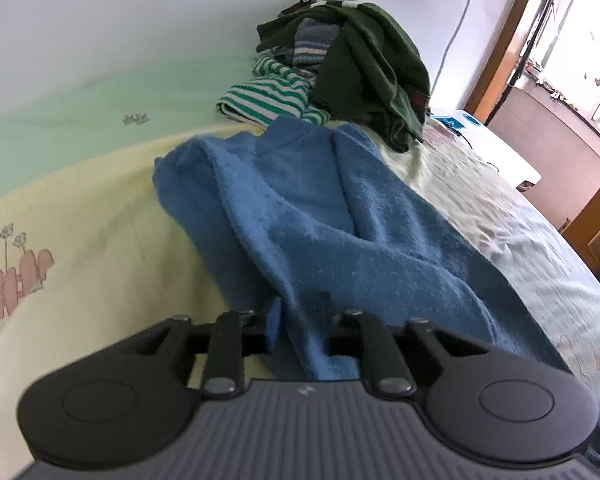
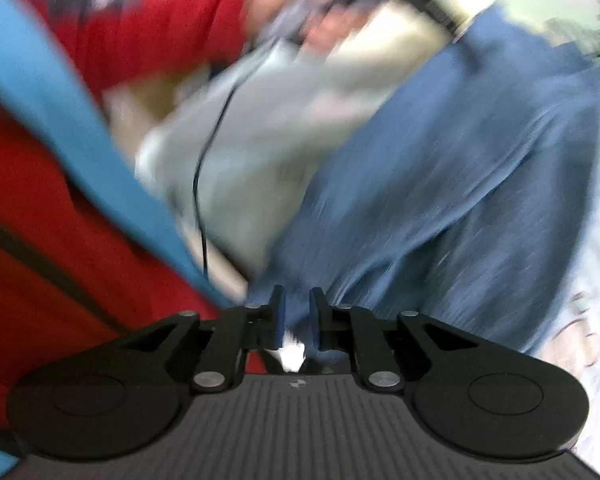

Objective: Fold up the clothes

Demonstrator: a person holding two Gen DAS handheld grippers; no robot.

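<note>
A blue fleece garment (image 1: pixel 340 220) lies stretched across the bed, and its near end runs between the fingers of my left gripper (image 1: pixel 300 316). The jaws stand a little apart with the cloth loose in the gap. The right wrist view is heavily blurred. There the same blue garment (image 2: pixel 460 180) spreads up and to the right from my right gripper (image 2: pixel 296 312). Its blue pads are parted, and a narrow strip of cloth sits between them without being pinched.
A pile of clothes at the back of the bed has a dark green garment (image 1: pixel 380 60) and a green-and-white striped one (image 1: pixel 268 96). The pale printed sheet (image 1: pixel 80 200) covers the bed. A person's red clothing (image 2: pixel 40 220) and a black cable (image 2: pixel 208 160) are close on the left.
</note>
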